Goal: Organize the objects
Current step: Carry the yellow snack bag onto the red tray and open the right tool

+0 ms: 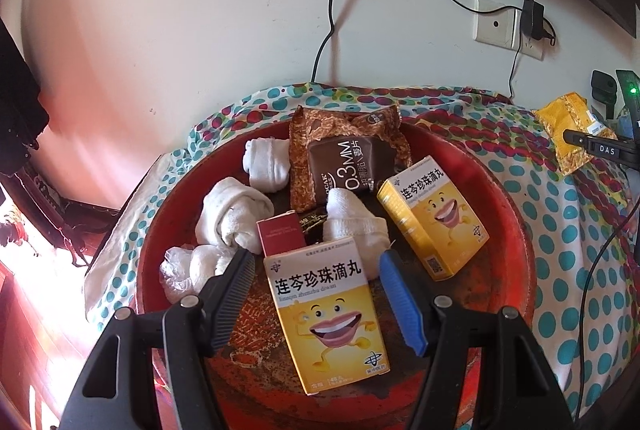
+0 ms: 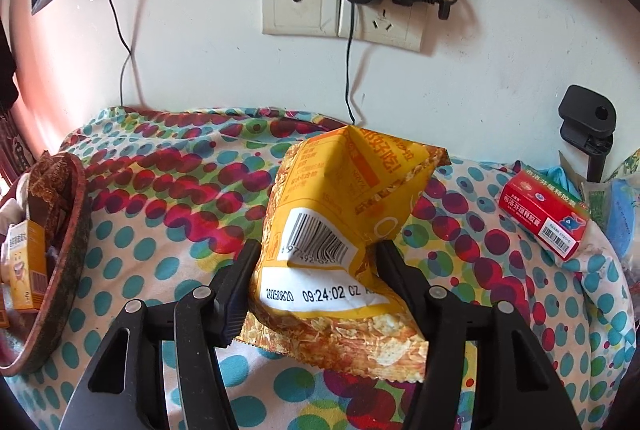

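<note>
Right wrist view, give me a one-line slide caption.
Right hand-held gripper clamps a yellow snack bag above the polka-dot cloth.

Red tray [image 1: 504, 230], yellow boxes [image 1: 332, 310], white socks [image 1: 228, 214], polka-dot cloth [image 2: 168, 190]

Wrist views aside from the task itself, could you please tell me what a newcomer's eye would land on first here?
In the right wrist view, a crinkled yellow snack bag fills the middle, pinched by the right gripper above the dotted cloth. In the left wrist view, a yellow box with a grinning cartoon mouth lies between the open left gripper fingers, in a round red tray crowded with rolled white socks.
</note>
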Motion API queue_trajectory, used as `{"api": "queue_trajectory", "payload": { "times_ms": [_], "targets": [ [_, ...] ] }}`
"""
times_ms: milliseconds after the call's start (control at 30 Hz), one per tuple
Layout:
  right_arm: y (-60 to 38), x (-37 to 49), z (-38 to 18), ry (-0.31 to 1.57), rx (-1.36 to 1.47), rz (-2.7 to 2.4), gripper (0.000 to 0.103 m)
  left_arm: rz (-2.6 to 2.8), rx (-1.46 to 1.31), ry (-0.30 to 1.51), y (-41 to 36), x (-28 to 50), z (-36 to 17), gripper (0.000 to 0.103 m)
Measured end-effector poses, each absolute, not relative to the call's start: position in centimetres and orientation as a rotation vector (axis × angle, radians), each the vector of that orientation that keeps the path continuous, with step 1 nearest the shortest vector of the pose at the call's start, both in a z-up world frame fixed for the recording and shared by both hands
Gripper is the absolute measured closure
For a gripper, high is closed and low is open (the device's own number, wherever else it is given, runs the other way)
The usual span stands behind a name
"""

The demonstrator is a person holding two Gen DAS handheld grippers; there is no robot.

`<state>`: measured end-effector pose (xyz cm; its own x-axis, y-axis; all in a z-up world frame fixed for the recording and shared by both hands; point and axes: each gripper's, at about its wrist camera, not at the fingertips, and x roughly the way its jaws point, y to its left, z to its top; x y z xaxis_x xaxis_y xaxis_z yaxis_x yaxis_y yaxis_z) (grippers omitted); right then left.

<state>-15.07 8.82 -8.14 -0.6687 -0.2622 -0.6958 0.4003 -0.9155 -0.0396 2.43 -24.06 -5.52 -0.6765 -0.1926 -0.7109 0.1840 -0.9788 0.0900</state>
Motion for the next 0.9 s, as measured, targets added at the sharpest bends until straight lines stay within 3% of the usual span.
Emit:
{"api": "queue_trajectory", "payload": {
  "times_ms": [900],
  "targets": [
    [-2.9,-6.6,-3.7,0.271,0.870,-2.232,0.046,-2.680,1.159,-0.008,-24.1,2.3,-5.8,0.036]
  ]
}}
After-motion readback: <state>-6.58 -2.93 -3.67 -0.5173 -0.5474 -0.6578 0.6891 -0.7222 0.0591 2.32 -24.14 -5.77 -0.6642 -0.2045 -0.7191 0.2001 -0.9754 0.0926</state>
